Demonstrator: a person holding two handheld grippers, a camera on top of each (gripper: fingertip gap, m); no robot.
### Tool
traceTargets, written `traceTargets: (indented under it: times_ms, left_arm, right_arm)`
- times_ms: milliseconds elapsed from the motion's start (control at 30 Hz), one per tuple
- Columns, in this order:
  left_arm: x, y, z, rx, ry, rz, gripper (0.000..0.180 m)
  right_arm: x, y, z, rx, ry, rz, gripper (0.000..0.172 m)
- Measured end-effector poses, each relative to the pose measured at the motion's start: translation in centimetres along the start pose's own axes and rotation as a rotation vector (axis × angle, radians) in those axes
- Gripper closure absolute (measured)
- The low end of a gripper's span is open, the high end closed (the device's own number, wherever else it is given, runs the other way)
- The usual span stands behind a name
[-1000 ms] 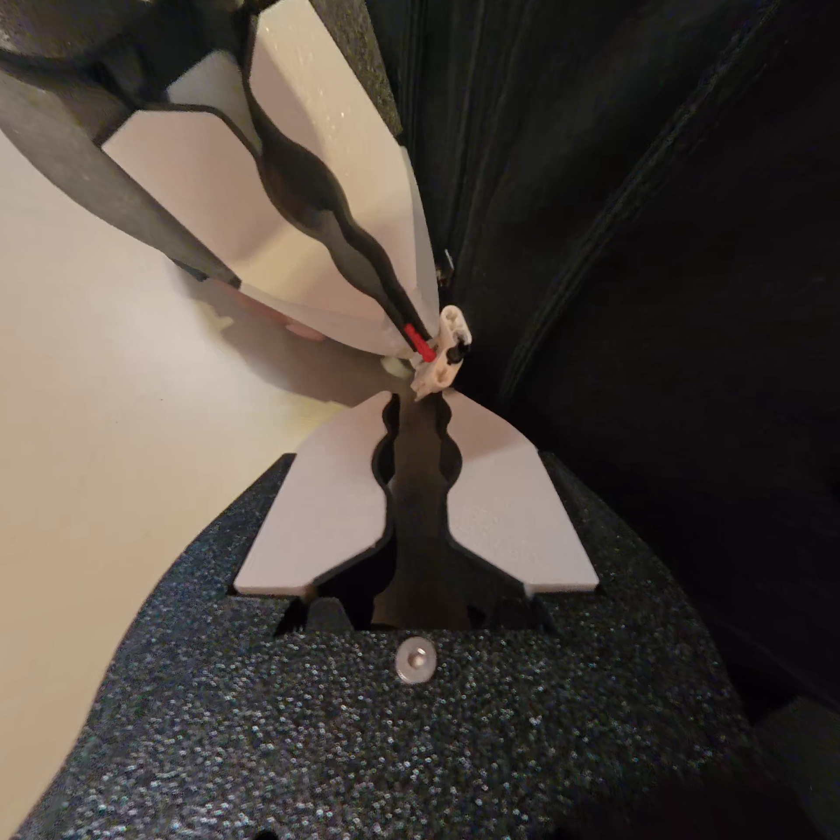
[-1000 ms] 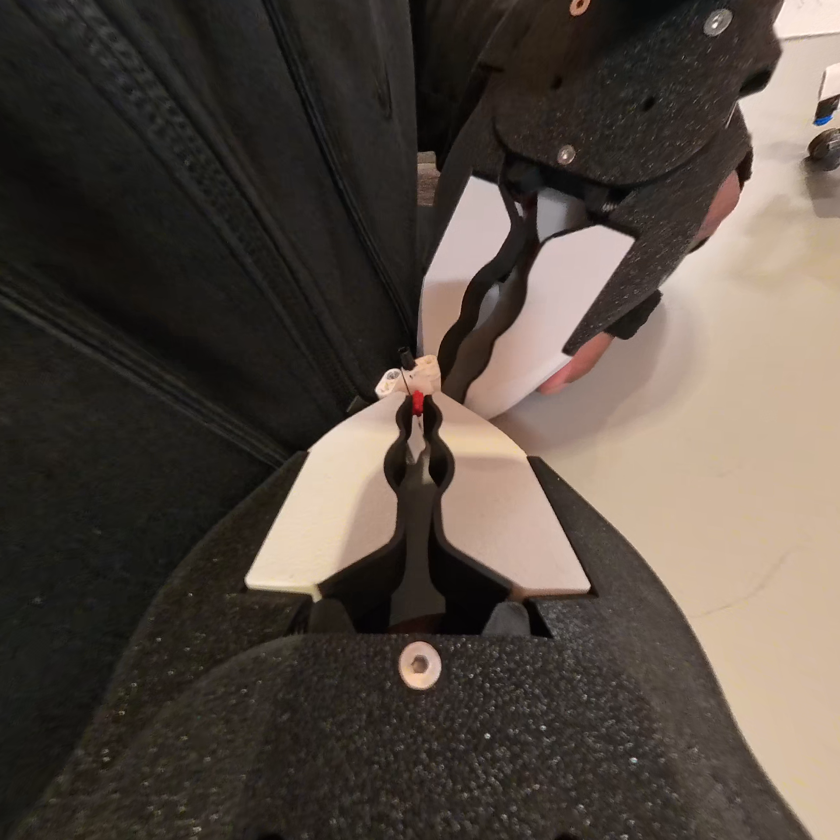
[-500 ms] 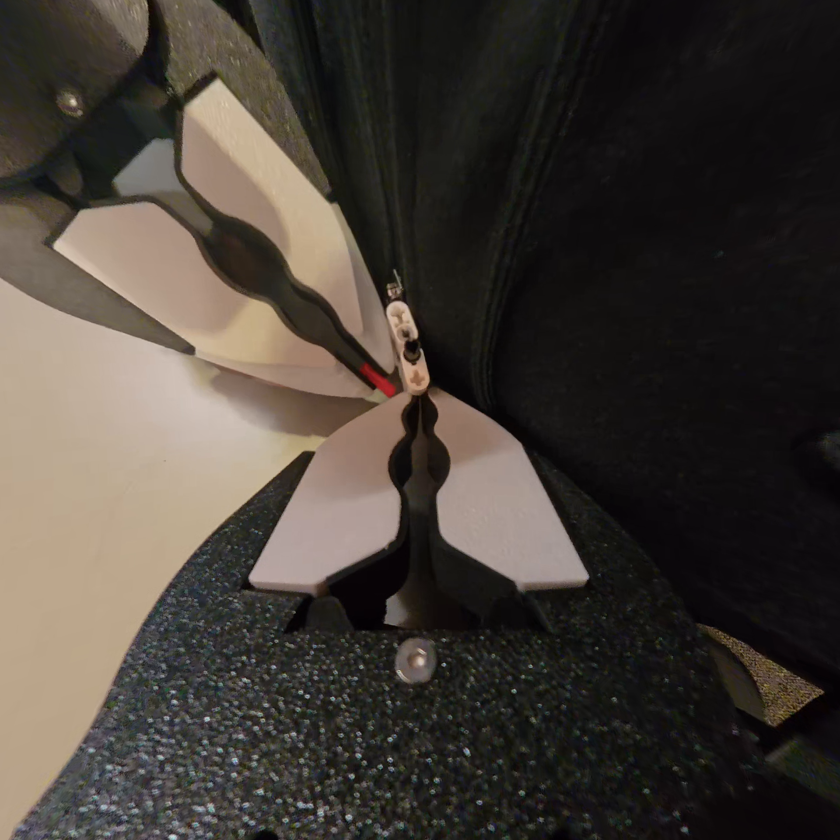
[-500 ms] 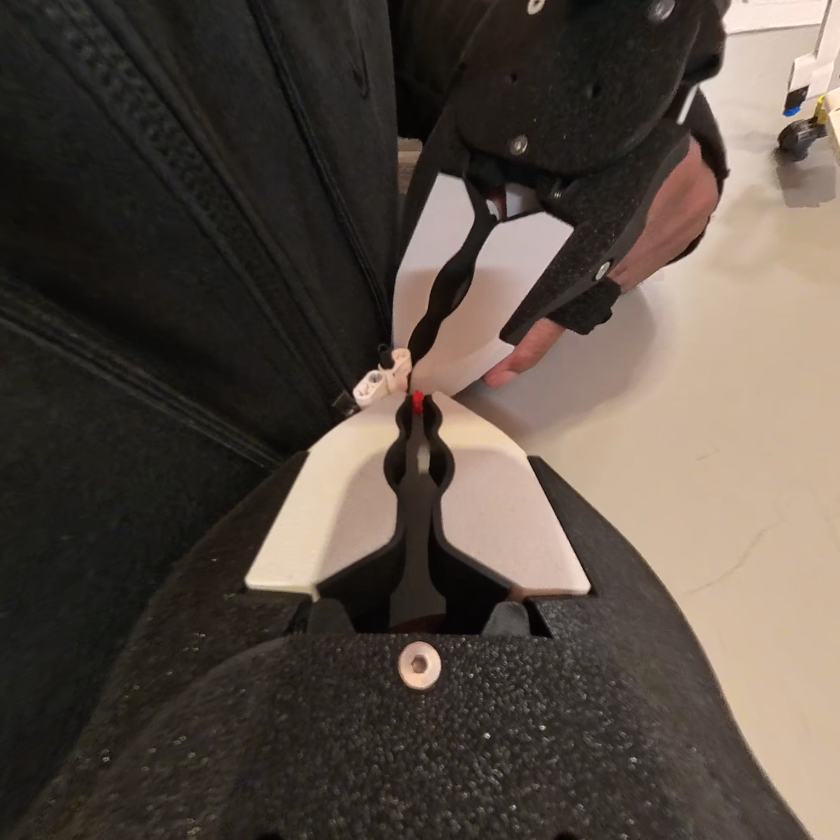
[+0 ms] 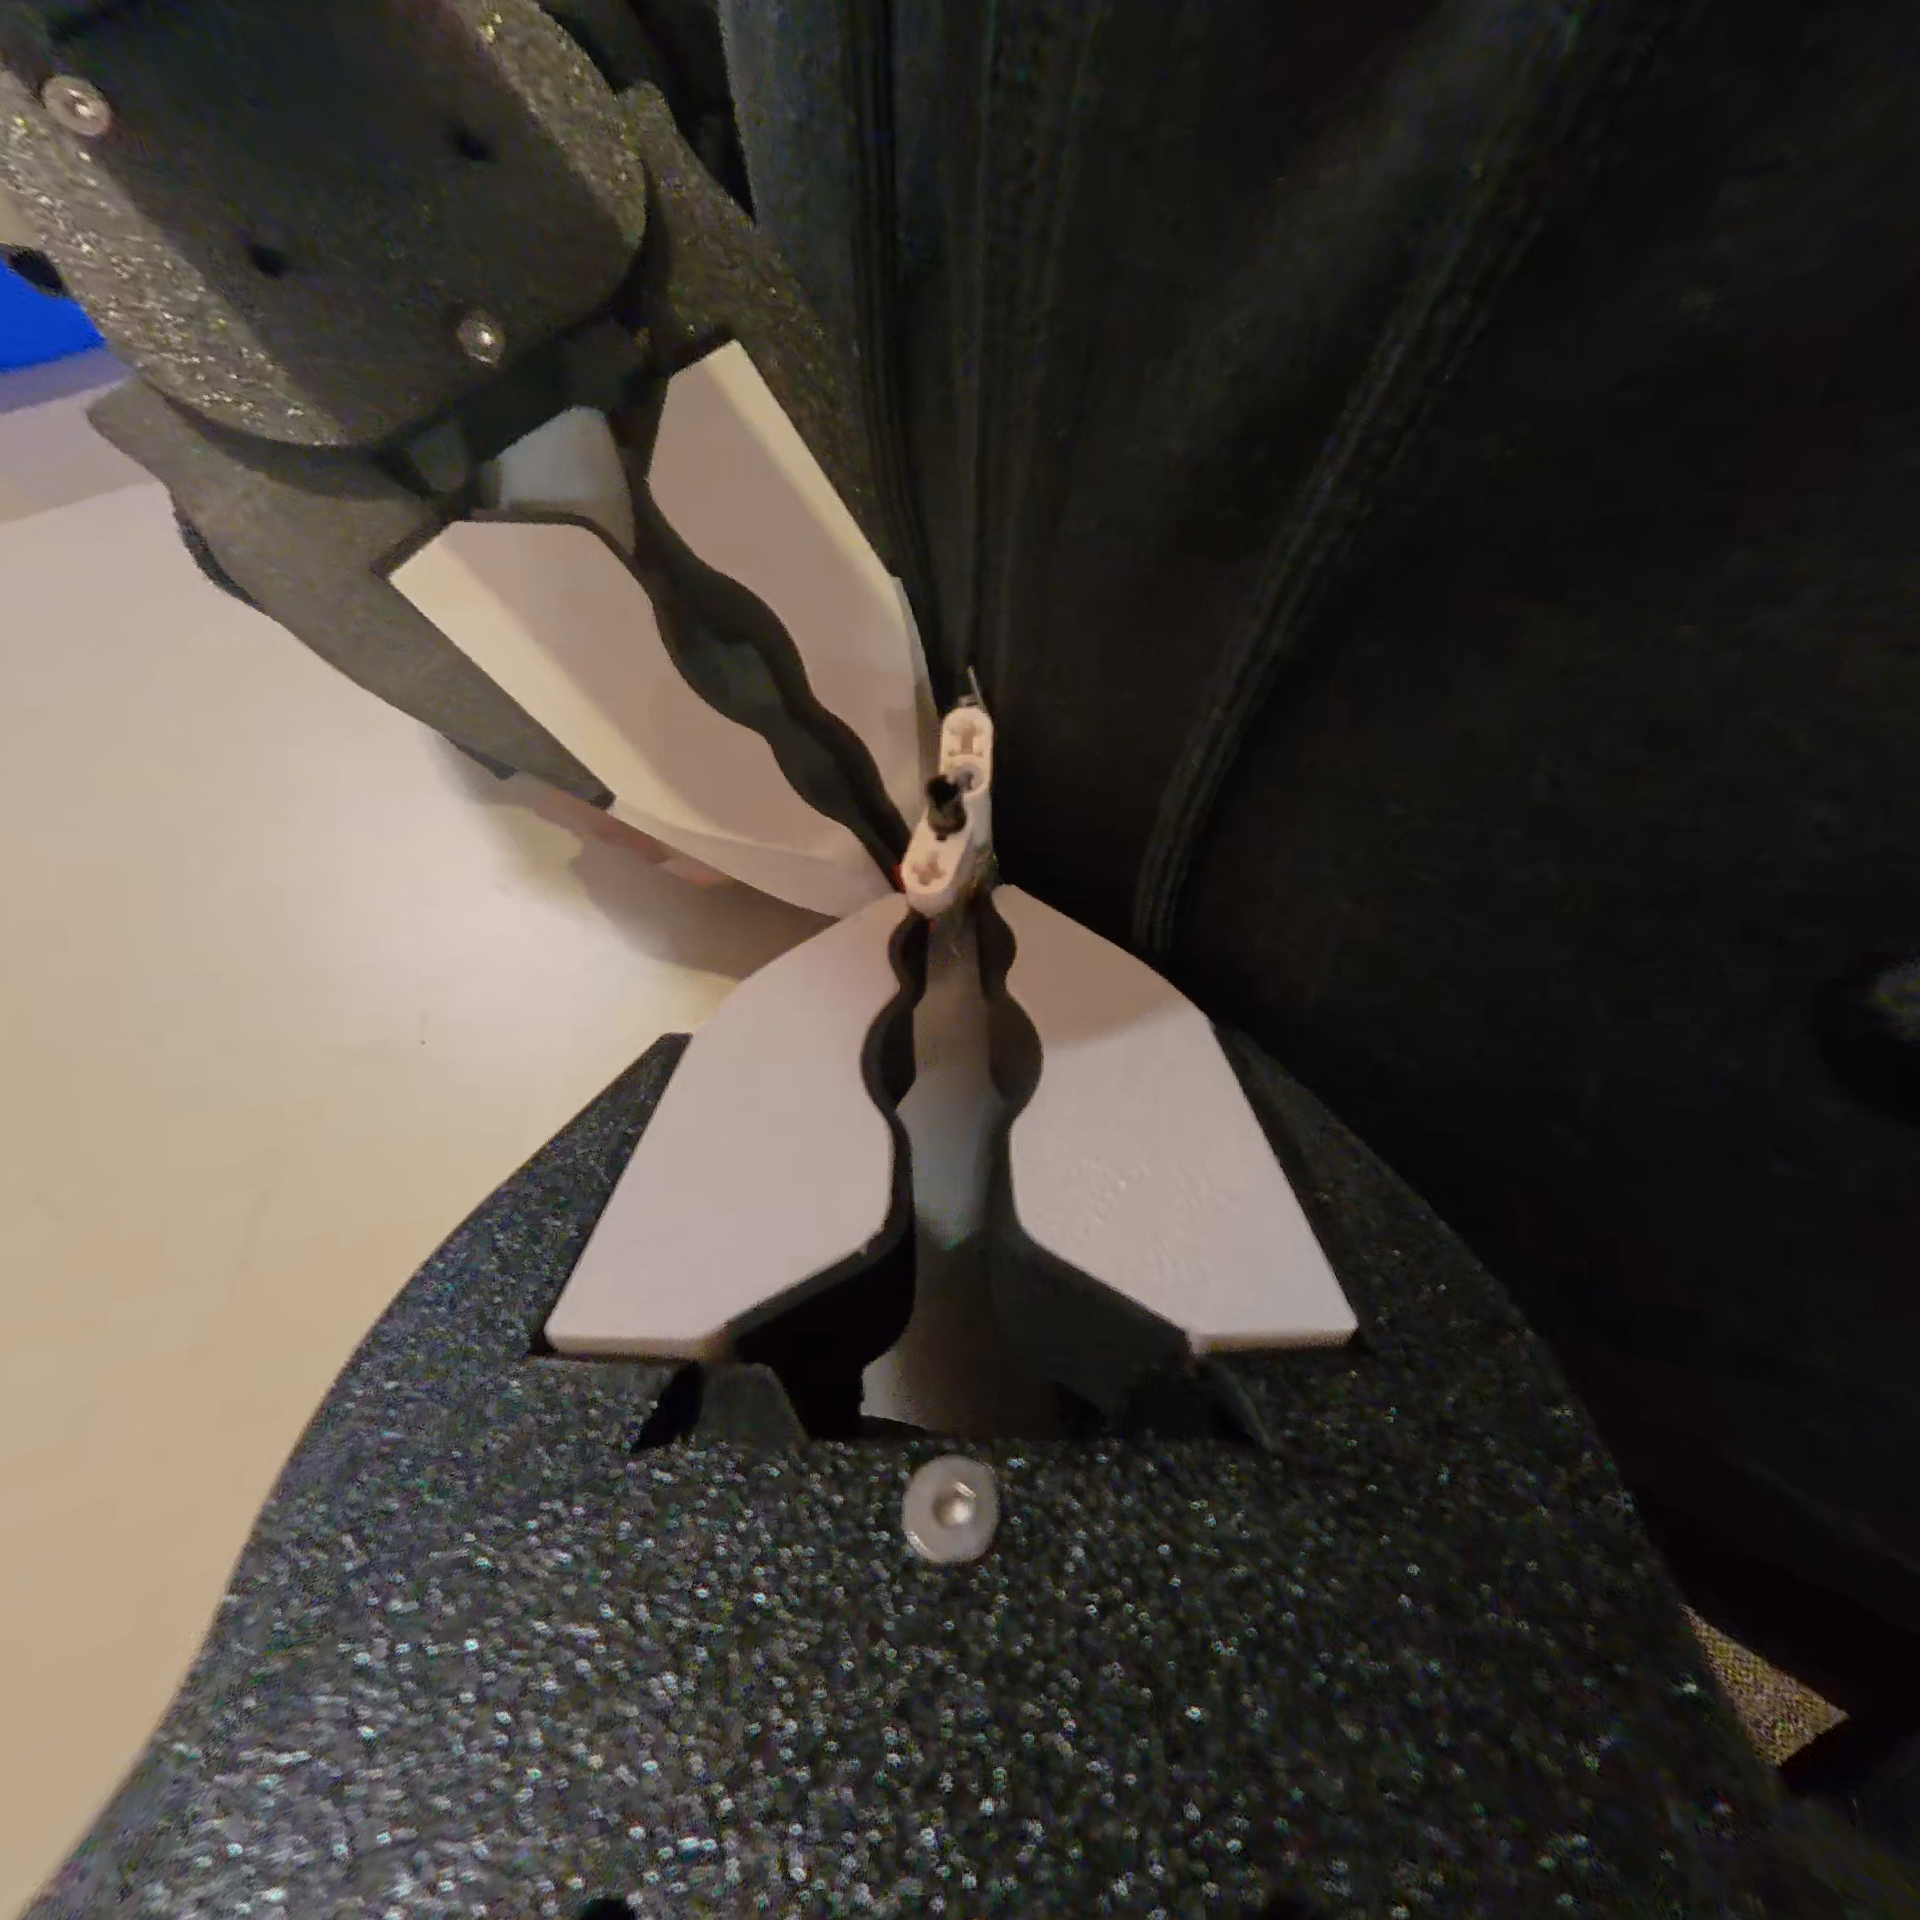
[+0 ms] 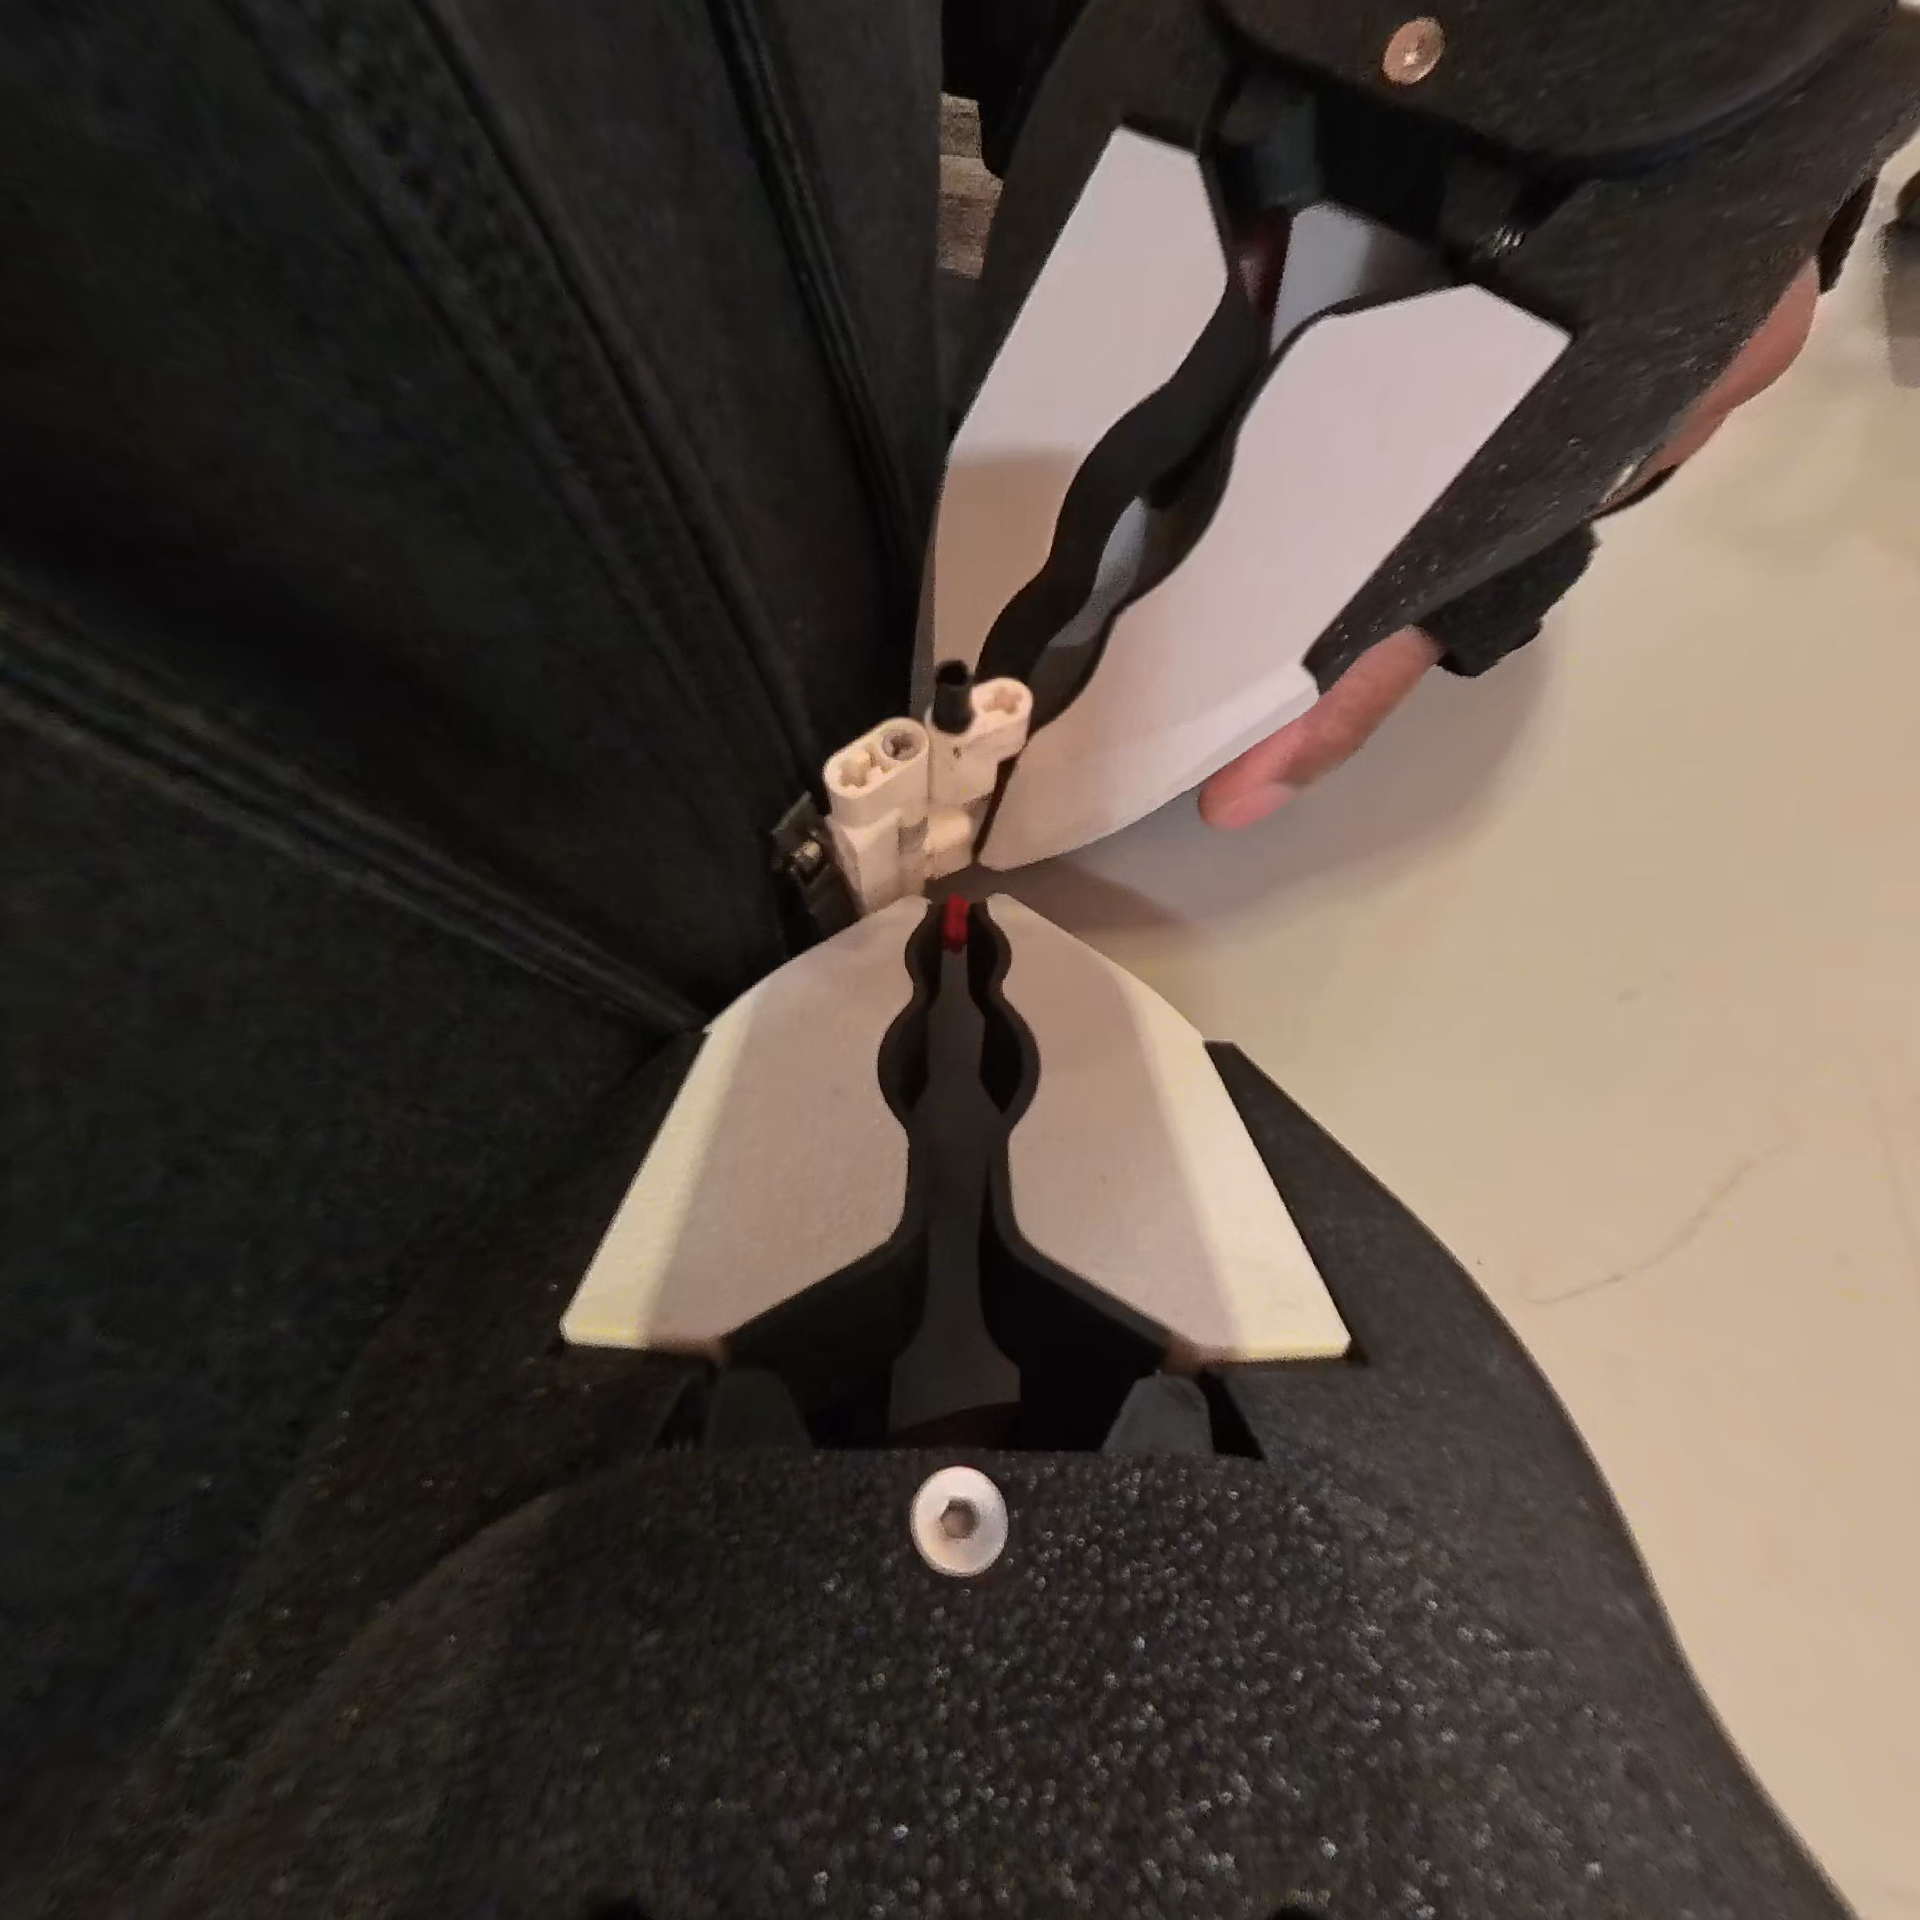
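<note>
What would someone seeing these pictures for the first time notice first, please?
The eye lands on the white connector piece with its black pin, at the centre where the two grippers' tips meet. The left gripper pinches its end, while the right gripper grips a small red part. Behind them hangs dark fabric; a pale floor lies alongside.

No readable text, label, brand, number or sign in either wrist view from my station.
</note>
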State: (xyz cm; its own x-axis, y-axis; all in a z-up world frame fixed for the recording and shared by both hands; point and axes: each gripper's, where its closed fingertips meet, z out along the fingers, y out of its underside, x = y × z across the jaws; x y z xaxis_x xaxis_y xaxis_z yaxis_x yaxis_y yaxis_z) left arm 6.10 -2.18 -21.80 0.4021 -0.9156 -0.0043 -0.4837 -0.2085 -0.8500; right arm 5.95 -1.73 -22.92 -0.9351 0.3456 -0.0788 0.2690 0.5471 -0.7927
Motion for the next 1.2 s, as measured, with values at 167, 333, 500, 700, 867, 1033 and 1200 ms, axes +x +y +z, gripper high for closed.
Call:
traceTargets:
  times_ms: [167,333,500,700,867,1033,1200]
  left_arm:
    - [-0.1,-0.2,0.2,0.007,0.007,-0.002,0.168]
    - [0.0,-0.4,0.4,0.013,0.013,0.024,0.170]
    - [-0.4,-0.8,0.5,0.031,0.028,-0.010,0.171]
    - [-4.4,0.7,-1.8,0.005,-0.081,-0.220,0.172]
    - [-8.5,3.3,-3.3,-0.184,-0.210,-0.349,0.173]
    - [-10.3,3.6,-3.9,-0.253,-0.244,-0.366,0.173]
    - [-11.4,3.6,-4.5,-0.264,-0.285,-0.353,0.173]
  right_arm:
    - [0.0,-0.1,0.1,0.004,-0.004,-0.006,0.167]
    - [0.0,-0.1,0.0,0.009,-0.004,0.002,0.167]
    - [0.4,-0.2,-0.1,0.015,0.006,0.018,0.167]
    - [6.2,0.6,-3.6,0.050,0.258,0.061,0.167]
    - [8.4,-1.6,-6.4,0.124,0.315,-0.004,0.167]
    - [10.2,-1.3,-6.5,0.067,0.347,-0.012,0.167]
    - [11.1,-0.9,-6.8,0.056,0.366,0.019,0.167]
